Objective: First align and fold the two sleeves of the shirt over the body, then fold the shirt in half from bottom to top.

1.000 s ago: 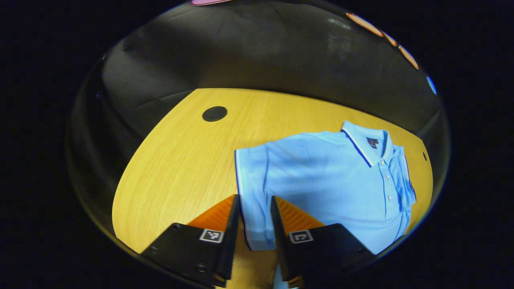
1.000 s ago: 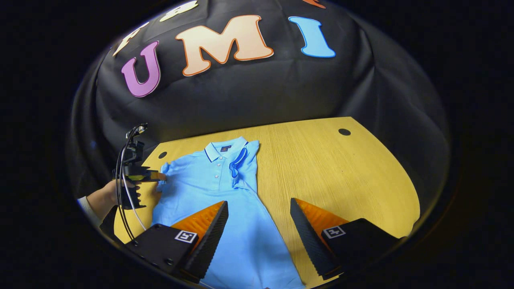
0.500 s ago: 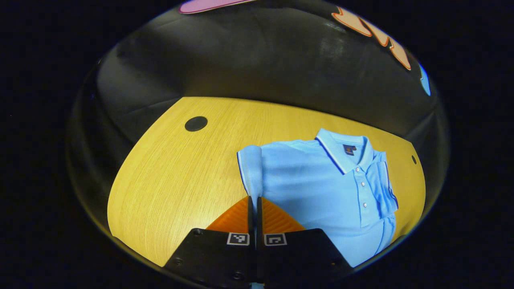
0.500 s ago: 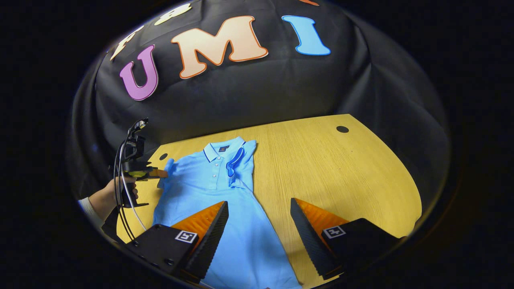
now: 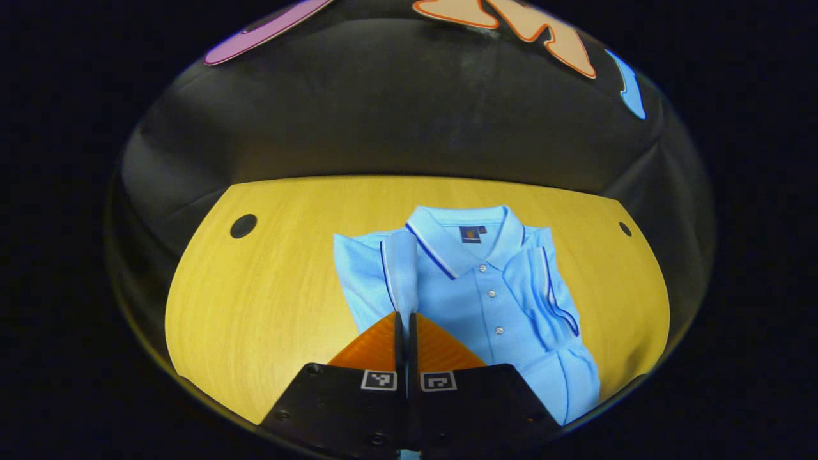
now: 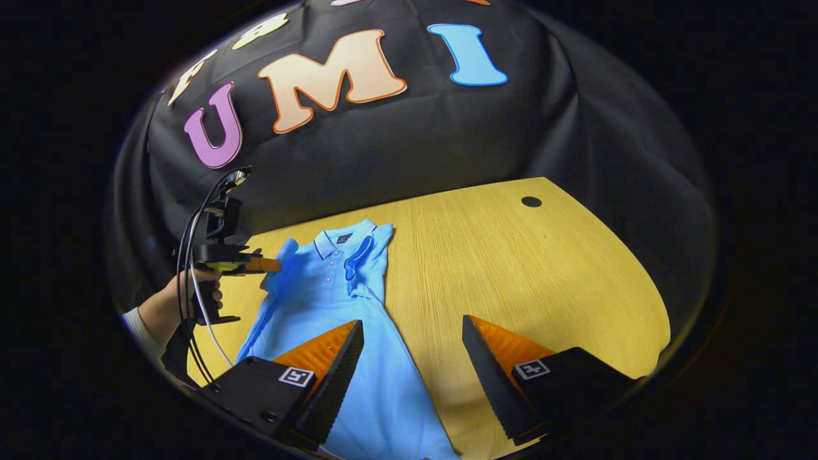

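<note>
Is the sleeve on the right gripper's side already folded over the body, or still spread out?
Folded. The light blue polo shirt's navy-trimmed right-side sleeve lies over the chest beside the buttons, inside the body outline.

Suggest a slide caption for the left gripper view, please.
Left gripper pinches one sleeve of the blue shirt above the table.
</note>
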Demonstrator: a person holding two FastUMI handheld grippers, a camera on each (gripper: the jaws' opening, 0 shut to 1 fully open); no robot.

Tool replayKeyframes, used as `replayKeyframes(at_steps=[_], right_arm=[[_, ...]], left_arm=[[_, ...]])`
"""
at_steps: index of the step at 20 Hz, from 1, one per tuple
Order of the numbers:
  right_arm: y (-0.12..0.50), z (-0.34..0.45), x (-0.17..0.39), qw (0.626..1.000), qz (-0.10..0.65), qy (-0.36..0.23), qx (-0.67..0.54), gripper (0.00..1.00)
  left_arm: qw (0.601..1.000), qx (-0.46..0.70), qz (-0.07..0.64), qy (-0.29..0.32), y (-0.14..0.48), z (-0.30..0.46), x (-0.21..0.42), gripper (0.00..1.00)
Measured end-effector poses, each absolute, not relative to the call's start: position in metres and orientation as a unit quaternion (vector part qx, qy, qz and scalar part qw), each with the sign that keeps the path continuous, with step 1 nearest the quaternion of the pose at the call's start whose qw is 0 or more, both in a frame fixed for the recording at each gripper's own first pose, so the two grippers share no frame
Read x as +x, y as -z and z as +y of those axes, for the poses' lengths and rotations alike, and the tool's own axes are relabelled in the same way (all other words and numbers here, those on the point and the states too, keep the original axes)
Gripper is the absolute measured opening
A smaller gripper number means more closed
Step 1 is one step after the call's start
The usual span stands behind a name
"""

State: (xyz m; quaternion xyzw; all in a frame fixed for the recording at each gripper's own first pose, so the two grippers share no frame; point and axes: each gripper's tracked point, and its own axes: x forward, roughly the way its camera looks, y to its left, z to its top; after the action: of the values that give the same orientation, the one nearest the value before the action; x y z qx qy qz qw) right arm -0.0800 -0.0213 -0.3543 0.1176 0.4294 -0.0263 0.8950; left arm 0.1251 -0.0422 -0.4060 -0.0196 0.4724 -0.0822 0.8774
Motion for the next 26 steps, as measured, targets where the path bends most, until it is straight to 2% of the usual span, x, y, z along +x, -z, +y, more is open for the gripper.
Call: replayKeyframes(at_steps=[5, 9, 10, 11, 14, 19, 23, 26], right_arm=[[0.356, -0.051, -0.082, 0.896, 0.427, 0.032, 0.122, 0.97], [0.355, -0.064, -0.078, 0.897, 0.422, 0.017, 0.132, 0.97], [0.356, -0.064, -0.075, 0.897, 0.421, 0.009, 0.133, 0.97], [0.357, -0.063, -0.072, 0.898, 0.420, -0.002, 0.132, 0.97], [0.356, -0.052, -0.067, 0.898, 0.417, -0.041, 0.133, 0.97], [0.355, -0.017, -0.081, 0.893, 0.419, -0.104, 0.123, 0.98], [0.347, 0.013, -0.110, 0.896, 0.414, -0.123, 0.104, 0.97], [0.348, 0.027, -0.143, 0.893, 0.426, -0.112, 0.088, 0.98]], left_arm=[[0.864, -0.006, 0.496, 0.091, 0.429, -0.078, 0.115, 0.00], [0.847, -0.059, 0.522, 0.078, 0.444, -0.095, 0.098, 0.02], [0.847, -0.079, 0.519, 0.076, 0.441, -0.098, 0.095, 0.24], [0.848, -0.089, 0.517, 0.078, 0.433, -0.099, 0.090, 0.35], [0.865, -0.083, 0.490, 0.072, 0.399, -0.083, 0.076, 0.97], [0.902, -0.075, 0.420, 0.073, 0.325, -0.042, 0.026, 0.96], [0.903, -0.033, 0.424, 0.062, 0.312, 0.002, -0.044, 0.96], [0.891, -0.043, 0.446, 0.071, 0.320, 0.019, -0.101, 0.96]])
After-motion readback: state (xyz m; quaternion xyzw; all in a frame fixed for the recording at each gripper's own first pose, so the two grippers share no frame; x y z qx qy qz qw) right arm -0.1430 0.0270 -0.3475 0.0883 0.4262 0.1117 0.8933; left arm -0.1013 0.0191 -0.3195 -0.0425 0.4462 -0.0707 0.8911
